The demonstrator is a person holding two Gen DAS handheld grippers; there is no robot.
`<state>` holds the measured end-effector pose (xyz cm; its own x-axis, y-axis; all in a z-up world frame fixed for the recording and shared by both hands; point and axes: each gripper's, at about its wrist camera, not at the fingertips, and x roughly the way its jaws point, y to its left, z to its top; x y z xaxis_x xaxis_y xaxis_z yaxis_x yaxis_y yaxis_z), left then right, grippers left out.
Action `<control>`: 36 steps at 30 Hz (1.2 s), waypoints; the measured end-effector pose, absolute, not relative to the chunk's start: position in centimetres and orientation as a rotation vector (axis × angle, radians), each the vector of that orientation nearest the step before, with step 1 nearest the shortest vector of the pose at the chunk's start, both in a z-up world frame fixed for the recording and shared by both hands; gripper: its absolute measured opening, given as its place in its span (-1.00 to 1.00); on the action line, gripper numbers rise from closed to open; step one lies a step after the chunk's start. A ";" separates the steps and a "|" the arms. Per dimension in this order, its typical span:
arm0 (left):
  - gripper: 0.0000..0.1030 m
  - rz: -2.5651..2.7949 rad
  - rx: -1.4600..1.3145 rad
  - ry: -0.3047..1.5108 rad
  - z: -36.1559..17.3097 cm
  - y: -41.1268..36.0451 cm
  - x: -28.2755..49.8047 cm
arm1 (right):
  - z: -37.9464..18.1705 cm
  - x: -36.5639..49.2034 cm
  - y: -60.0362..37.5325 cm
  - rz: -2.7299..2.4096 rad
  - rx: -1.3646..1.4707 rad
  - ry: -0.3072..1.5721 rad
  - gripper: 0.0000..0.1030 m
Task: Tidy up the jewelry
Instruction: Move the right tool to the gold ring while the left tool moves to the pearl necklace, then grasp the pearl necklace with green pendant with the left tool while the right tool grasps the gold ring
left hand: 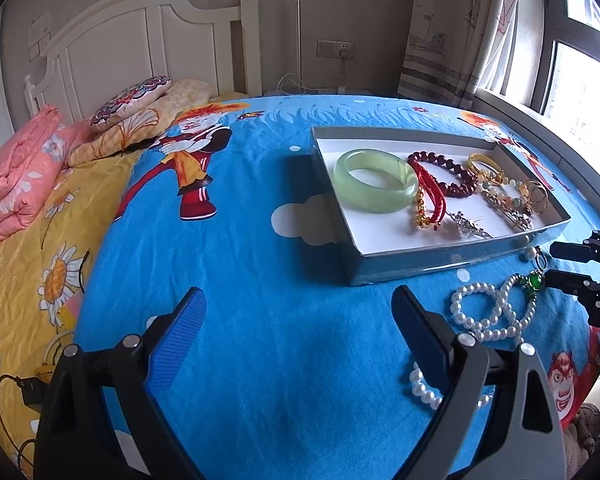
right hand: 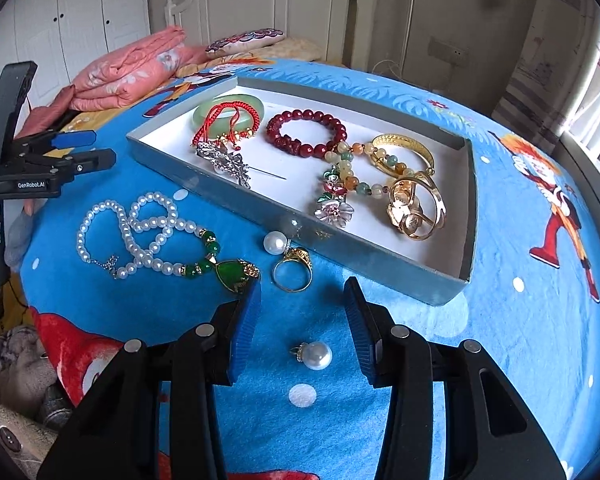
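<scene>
A grey shallow tray [right hand: 380, 260] on the blue cartoon blanket holds a green jade bangle [left hand: 374, 186], a dark red bead bracelet [right hand: 304, 132], a red cord bracelet, gold bangles, a silver brooch and a flower brooch. Loose on the blanket in front of it lie a pearl necklace with a green pendant [right hand: 148, 236], a gold ring [right hand: 292, 274] and two single pearls [right hand: 275, 242]. My right gripper [right hand: 302, 298] is open and low over the blanket. The nearer pearl [right hand: 316, 355] lies between its blue pads, untouched. My left gripper [left hand: 300, 300] stands open and holds nothing, left of the necklace [left hand: 492, 312].
A folded pink quilt [left hand: 16, 176] and pillows lie by the white headboard. The yellow flowered sheet [left hand: 28, 280] carries a charger and cable at the left. A window and curtain stand on the right, past the bed's edge.
</scene>
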<state>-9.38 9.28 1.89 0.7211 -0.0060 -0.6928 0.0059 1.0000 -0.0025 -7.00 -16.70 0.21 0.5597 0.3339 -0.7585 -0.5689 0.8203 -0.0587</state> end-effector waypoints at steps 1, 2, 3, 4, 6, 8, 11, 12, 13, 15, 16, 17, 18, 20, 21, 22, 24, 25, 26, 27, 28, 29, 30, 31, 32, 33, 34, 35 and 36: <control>0.81 -0.008 -0.001 0.766 1.9 9.3 -9.4 | 0.2 -7.0 -16.6 0.540 -0.323 0.816 -0.17; 0.81 -0.010 -0.001 0.768 1.9 9.2 -9.4 | 0.3 -6.9 -16.4 0.538 -0.330 0.816 -0.17; 0.81 -0.012 -0.002 0.769 1.8 9.2 -9.4 | 0.3 -6.8 -16.2 0.538 -0.336 0.816 -0.17; 0.81 -0.013 -0.002 0.770 1.8 9.2 -9.4 | 0.3 -6.7 -16.0 0.540 -0.343 0.816 -0.17; 0.81 -0.014 -0.004 0.770 1.8 9.2 -9.4 | 0.3 -6.5 -15.7 0.545 -0.349 0.815 -0.17; 0.81 -0.017 -0.006 0.771 1.8 9.3 -9.4 | 0.3 -6.2 -15.7 0.559 -0.337 0.822 -0.18; 0.81 -0.021 -0.008 0.772 1.8 9.3 -9.4 | 0.2 -6.1 -15.9 0.583 -0.314 0.830 -0.37; 0.81 -0.021 -0.009 0.772 1.8 9.3 -9.4 | 0.2 -6.3 -15.9 0.589 -0.319 0.824 -0.49; 0.81 -0.022 -0.010 0.771 1.8 9.3 -9.4 | 0.3 -6.4 -15.7 0.588 -0.326 0.819 -0.57; 0.81 -0.022 -0.011 0.771 1.8 9.2 -9.4 | 0.3 -6.7 -15.5 0.577 -0.338 0.811 -0.63; 0.81 -0.021 -0.008 0.771 1.8 9.3 -9.4 | 0.3 -6.8 -15.5 0.572 -0.338 0.809 -0.63; 0.81 -0.019 -0.003 0.769 1.8 9.2 -9.4 | 0.3 -6.9 -15.6 0.568 -0.335 0.808 -0.63; 0.81 -0.018 0.007 0.763 1.9 9.0 -9.5 | 0.3 -6.9 -15.7 0.563 -0.332 0.808 -0.63; 0.81 -0.027 0.049 0.720 2.3 8.3 -10.3 | 0.4 -7.0 -16.0 0.549 -0.323 0.807 -0.63; 0.81 -0.038 0.072 0.699 2.6 7.9 -10.6 | 0.4 -7.0 -16.1 0.543 -0.317 0.805 -0.63; 0.81 -0.061 0.098 0.686 2.7 7.3 -11.1 | 0.4 -7.2 -16.3 0.539 -0.310 0.800 -0.63; 0.81 -0.102 0.139 0.688 2.6 6.0 -11.7 | 0.4 -7.3 -16.6 0.539 -0.292 0.797 -0.63; 0.81 -0.117 0.153 0.689 2.4 5.4 -12.0 | 0.4 -7.3 -16.8 0.537 -0.282 0.797 -0.63; 0.81 -0.135 0.162 0.691 2.4 4.8 -12.2 | 0.5 -7.3 -17.0 0.536 -0.274 0.796 -0.63; 0.81 -0.156 0.167 0.695 2.3 4.3 -12.4 | 0.5 -7.3 -17.0 0.538 -0.266 0.796 -0.63; 0.81 -0.176 0.168 0.698 2.4 3.8 -12.5 | 0.5 -7.2 -17.1 0.540 -0.260 0.797 -0.63; 0.81 -0.194 0.169 0.699 2.4 3.3 -12.6 | 0.5 -7.2 -17.2 0.540 -0.258 0.799 -0.63; 0.80 -0.211 0.173 0.699 2.4 2.7 -12.6 | 0.4 -7.2 -17.1 0.540 -0.259 0.800 -0.63; 0.80 -0.229 0.182 0.700 2.3 2.2 -12.6 | 0.4 -7.3 -17.1 0.541 -0.262 0.800 -0.63; 0.80 -0.250 0.199 0.703 2.3 1.6 -12.7 | 0.4 -7.3 -17.1 0.541 -0.263 0.799 -0.63; 0.80 -0.267 0.215 0.707 2.1 1.1 -12.7 | 0.4 -7.3 -17.1 0.541 -0.261 0.799 -0.63; 0.79 -0.290 0.239 0.712 1.9 0.5 -12.8 | 0.4 -7.2 -17.2 0.542 -0.256 0.800 -0.63; 0.77 -0.315 0.265 0.719 1.7 -0.2 -13.1 | 0.4 -7.2 -17.2 0.543 -0.250 0.802 -0.63; 0.75 -0.328 0.283 0.724 1.4 -0.6 -13.2 | 0.4 -7.1 -17.3 0.544 -0.246 0.803 -0.63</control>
